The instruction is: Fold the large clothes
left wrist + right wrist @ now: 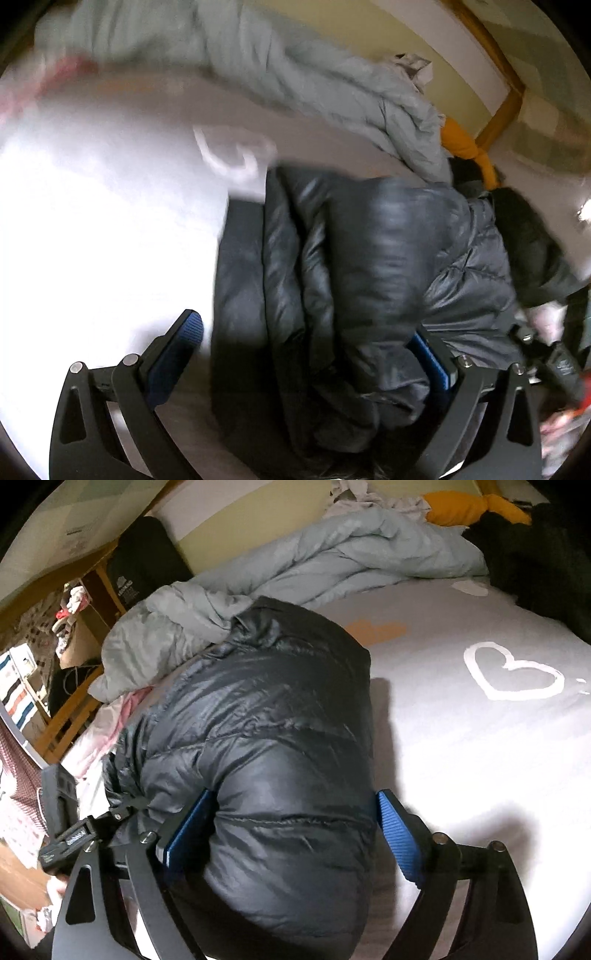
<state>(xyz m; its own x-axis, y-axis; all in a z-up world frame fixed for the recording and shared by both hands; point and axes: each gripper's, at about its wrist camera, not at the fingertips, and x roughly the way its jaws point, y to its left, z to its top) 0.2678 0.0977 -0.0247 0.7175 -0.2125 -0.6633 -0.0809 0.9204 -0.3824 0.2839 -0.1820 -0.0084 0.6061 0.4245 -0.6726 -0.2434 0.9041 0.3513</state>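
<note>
A black puffer jacket [354, 273] lies folded into a thick bundle on a white bed sheet [92, 229]. My left gripper [306, 350] is wide open with the bundle's end between its blue-padded fingers [188, 332]; the view is blurred. In the right wrist view the same jacket [266, 738] bulges between the blue pads [397, 830] of my right gripper [288, 830], which straddles it, jaws wide apart, pads close to or touching its sides. The other gripper's body [70, 834] shows at the left beside the jacket.
A pale grey-blue duvet [332, 565] is bunched at the bed's far side, with an orange cushion [465, 507] and dark clothing [535, 554] behind. The sheet [480, 738] has a white heart print [517, 672]. A wooden frame and clutter [70, 627] stand at left.
</note>
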